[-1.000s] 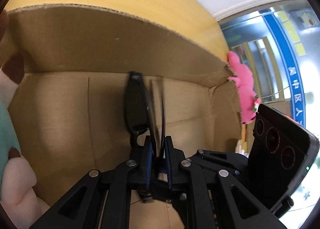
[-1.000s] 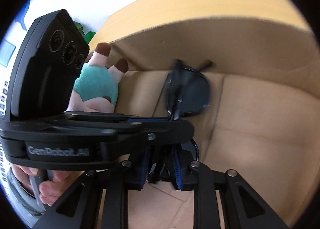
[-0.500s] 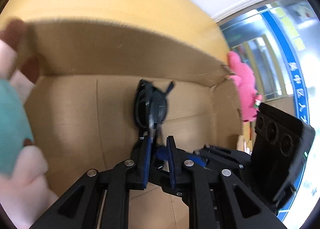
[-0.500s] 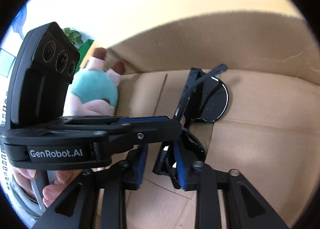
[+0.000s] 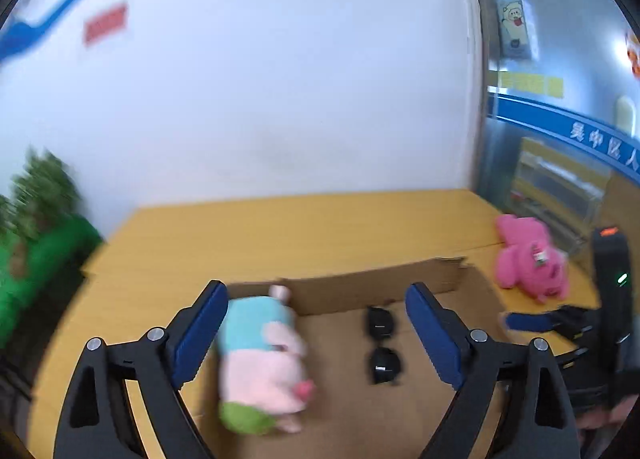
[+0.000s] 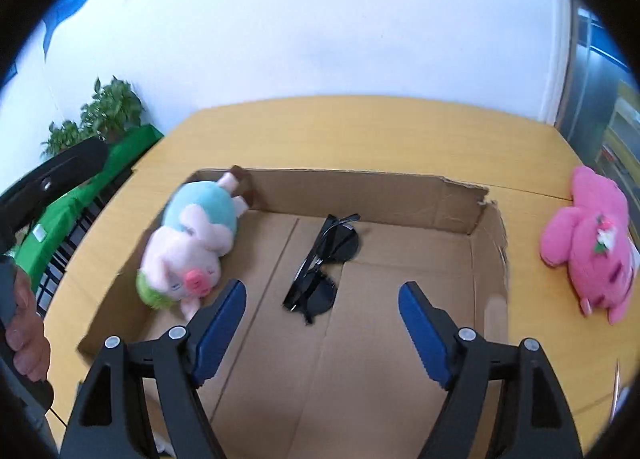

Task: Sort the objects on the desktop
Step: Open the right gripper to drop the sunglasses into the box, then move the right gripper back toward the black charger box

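The sunglasses (image 6: 326,265) are glossy black. The plush pig (image 6: 192,243) is pale pink, teal and green; the other plush (image 6: 588,243) is hot pink. The box (image 6: 360,191) is plain brown on a yellow-wood desk (image 6: 360,131).

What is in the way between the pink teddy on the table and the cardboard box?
Only the open cardboard box's own right wall stands between; the pink plush toy lies just outside it on the yellow wooden table. Lifting over should clear it.

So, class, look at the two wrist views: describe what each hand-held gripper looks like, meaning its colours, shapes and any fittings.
Both look alike. The left hand-held gripper has two matte black angular fingers with triangular cut-outs, silver bolt heads at the joints and flat blue pads on the inner faces. The right hand-held gripper shows the same black frame, silver bolts and blue pads. No cables or sleeves are visible.
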Motion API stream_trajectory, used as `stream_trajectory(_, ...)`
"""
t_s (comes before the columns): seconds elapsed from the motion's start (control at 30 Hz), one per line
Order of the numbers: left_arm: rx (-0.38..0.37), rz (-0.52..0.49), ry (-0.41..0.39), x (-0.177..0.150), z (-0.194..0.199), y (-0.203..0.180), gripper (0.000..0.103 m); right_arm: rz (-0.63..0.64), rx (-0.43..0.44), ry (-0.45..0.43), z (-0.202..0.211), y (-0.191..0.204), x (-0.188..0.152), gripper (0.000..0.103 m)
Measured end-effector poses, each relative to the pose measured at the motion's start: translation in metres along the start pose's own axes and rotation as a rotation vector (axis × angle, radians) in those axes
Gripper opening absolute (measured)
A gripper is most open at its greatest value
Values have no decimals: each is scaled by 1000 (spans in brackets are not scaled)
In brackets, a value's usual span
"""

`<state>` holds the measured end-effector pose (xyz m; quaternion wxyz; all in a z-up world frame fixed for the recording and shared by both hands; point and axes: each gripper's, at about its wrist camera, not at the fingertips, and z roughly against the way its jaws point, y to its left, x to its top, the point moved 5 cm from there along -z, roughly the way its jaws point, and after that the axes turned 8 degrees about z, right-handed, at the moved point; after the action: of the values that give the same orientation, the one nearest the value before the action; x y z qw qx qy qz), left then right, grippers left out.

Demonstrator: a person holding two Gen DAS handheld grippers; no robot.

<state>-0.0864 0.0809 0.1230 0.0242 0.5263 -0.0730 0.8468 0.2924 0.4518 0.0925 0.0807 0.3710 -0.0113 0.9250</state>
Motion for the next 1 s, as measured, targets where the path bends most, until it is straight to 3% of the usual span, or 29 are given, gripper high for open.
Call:
stream_trajectory(0.07, 73, -15, -34, -15, 21, 10, 94, 21, -57, -1, 2, 12, -12, 79)
stream_trajectory(0.13, 94, 5, -37, -29, 37, 14, 94, 22, -94, -6, 11, 17, -22, 79)
stream_trajectory(0.3, 77, 105, -53, -70, 81, 25, 94, -26, -125, -73, 56, 32, -55, 79)
stream_trajectory(0.43, 47, 106, -91, -88, 115, -6, 95, 14, -164, -73, 80, 43, -76, 79)
stream_trajectory(0.77, -23, 77, -104, -97, 156, -31, 95, 56, -184, -126, 115, 61, -87, 79)
stream_trajectory(1.0, -6, 65, -88, -101, 160, -33, 95, 60, -168, -131, 118, 65, -90, 79)
